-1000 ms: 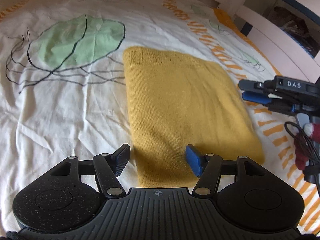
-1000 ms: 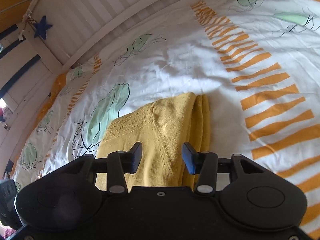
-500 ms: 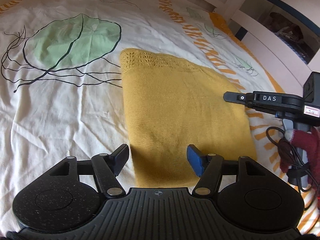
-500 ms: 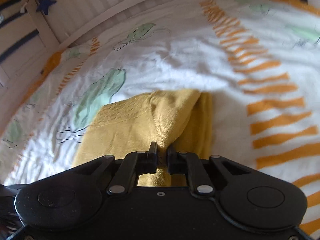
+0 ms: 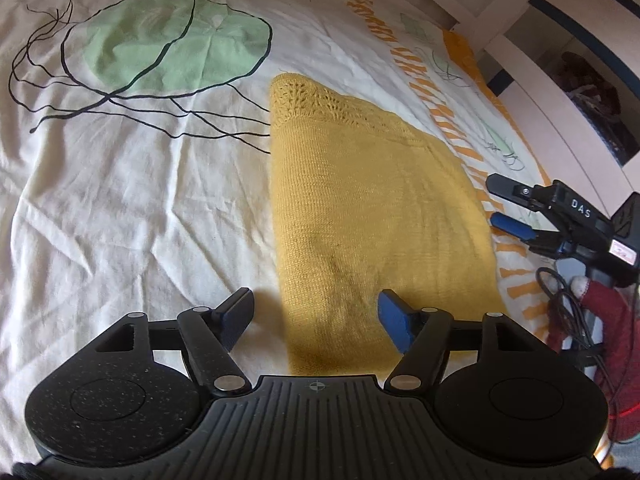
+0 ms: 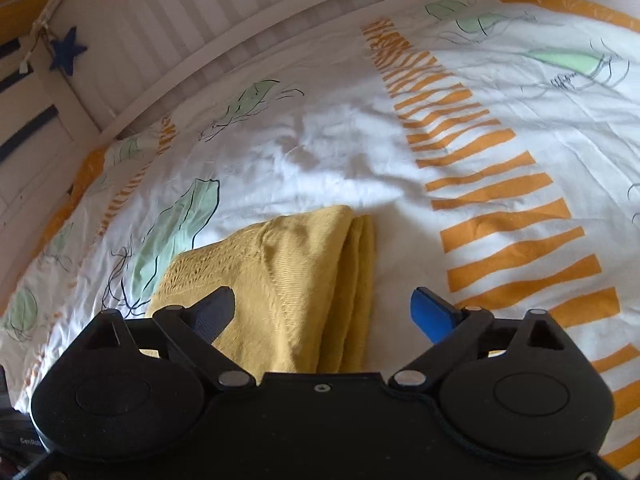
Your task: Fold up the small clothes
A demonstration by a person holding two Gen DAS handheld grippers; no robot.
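A folded yellow knit garment (image 5: pixel 376 216) lies flat on the patterned bedsheet (image 5: pixel 140 200). My left gripper (image 5: pixel 316 320) is open and empty, hovering over the garment's near edge. My right gripper (image 5: pixel 502 204) shows at the garment's right edge in the left wrist view, jaws apart. In the right wrist view the right gripper (image 6: pixel 324 314) is open wide and empty above the garment (image 6: pixel 288 280), whose stacked folded layers show along its right side.
A white slatted bed rail (image 6: pixel 180 40) with a blue star (image 6: pixel 68 50) borders the far side. White furniture with shelves (image 5: pixel 560 80) stands to the right of the bed. A cable and a red-sleeved hand (image 5: pixel 600 304) are beside the right gripper.
My right gripper shut on the garment's edge half a second ago and has now opened wide, letting it go. My left gripper stayed open and shifted slightly closer.
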